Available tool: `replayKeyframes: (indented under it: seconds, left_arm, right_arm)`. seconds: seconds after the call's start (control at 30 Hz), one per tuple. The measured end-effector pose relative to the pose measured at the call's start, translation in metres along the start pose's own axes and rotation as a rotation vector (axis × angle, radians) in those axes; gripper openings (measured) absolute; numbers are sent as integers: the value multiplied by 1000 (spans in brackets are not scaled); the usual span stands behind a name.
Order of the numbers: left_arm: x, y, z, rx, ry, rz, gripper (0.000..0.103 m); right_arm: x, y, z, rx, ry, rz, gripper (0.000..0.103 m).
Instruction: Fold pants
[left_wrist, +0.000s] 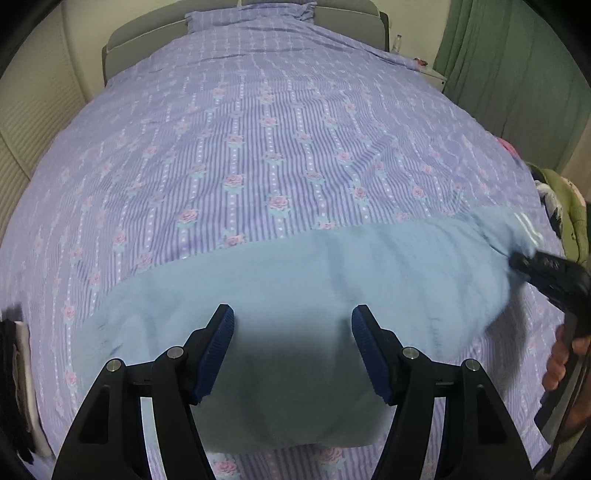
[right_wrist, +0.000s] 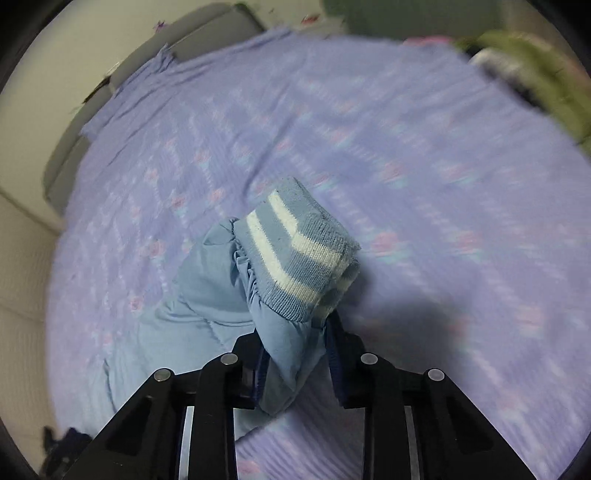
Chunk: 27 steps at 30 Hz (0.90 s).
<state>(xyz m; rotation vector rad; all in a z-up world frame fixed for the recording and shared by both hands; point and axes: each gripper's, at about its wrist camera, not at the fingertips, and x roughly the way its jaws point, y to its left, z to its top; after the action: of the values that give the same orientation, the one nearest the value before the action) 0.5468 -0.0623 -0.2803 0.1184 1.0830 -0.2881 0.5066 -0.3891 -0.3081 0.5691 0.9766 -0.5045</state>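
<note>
Gripping pants (right_wrist: 207, 295), right gripper (right_wrist: 295, 354)

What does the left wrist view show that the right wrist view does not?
Left only: the open left hand-held gripper over the flat light blue pants, and the green curtain. Right only: the right hand-held gripper clamped on the leg beside the white-striped ribbed cuff. Both: the purple floral bedsheet.

Bed (left_wrist: 280, 122) with light blue pants (left_wrist: 295, 280) lying on it

The bed is covered by a purple striped sheet (left_wrist: 207, 155) with pink roses. The pants lie spread across its near part, one striped cuff (right_wrist: 303, 258) raised off it. A green and dark clothes pile (left_wrist: 565, 206) sits at the right edge.
</note>
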Motion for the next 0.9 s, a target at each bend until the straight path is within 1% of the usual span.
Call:
replayKeyframes:
  seconds: [0.07,0.13,0.2,0.27,0.3,0.37,0.43,0.5,0.6,0.67,0.7,0.73,0.77,0.8,0.83,0.87,0.9]
  left_arm:
    - [1,-2,-2,6,8,-17,64]
    - [-3,-15,-3,42,-8,-42,63]
    - [-7,-34,-4,100,-30,-83,61]
    - [-7,-51,-4,136,-45,-110,47]
    - [-5,-58,-3,145,-45,-127,42]
    - [4,-66,1,132,-20,-174,23]
    - [17,-73,6,110,22,-220,17]
    - [30,-77,8,100,48,-215,17]
    - [59,-76,5,75,127,-190,14]
    - [73,-72,4,57,165,-189,13]
    - [75,-70,5,44,173,-195,13]
    - [73,-67,7,36,181,-182,13]
    - [63,-65,9,35,172,-153,13]
    - [49,-62,11,33,141,-130,16]
    - [33,-58,13,29,108,-112,34]
    - [17,-53,14,23,76,-87,66]
    - [-1,-45,15,7,41,-53,77]
  right_arm:
    - [4,-1,-1,-46,14,-78,28]
    - [1,1,-2,-73,11,-66,28]
    - [-12,0,-3,-99,-13,-58,28]
    - [-25,-1,-3,-102,-35,-45,28]
    - [-32,1,-3,-107,-50,-41,28]
    - [-43,6,-4,-130,-79,-43,28]
    - [-52,6,-9,-148,-99,-49,28]
    - [-63,7,-12,-152,-118,-47,28]
    - [-81,10,-16,-152,-143,-9,28]
    - [-87,19,-19,-183,-145,2,28]
    - [-89,26,-21,-211,-149,0,28]
    - [-91,33,-24,-239,-160,-18,28]
    - [-95,42,-27,-281,-178,-40,28]
    - [-99,48,-30,-306,-191,-52,28]
    - [-105,55,-33,-326,-202,-59,28]
    - [-110,59,-34,-339,-208,-55,28]
    - [-115,64,-35,-350,-207,-48,28]
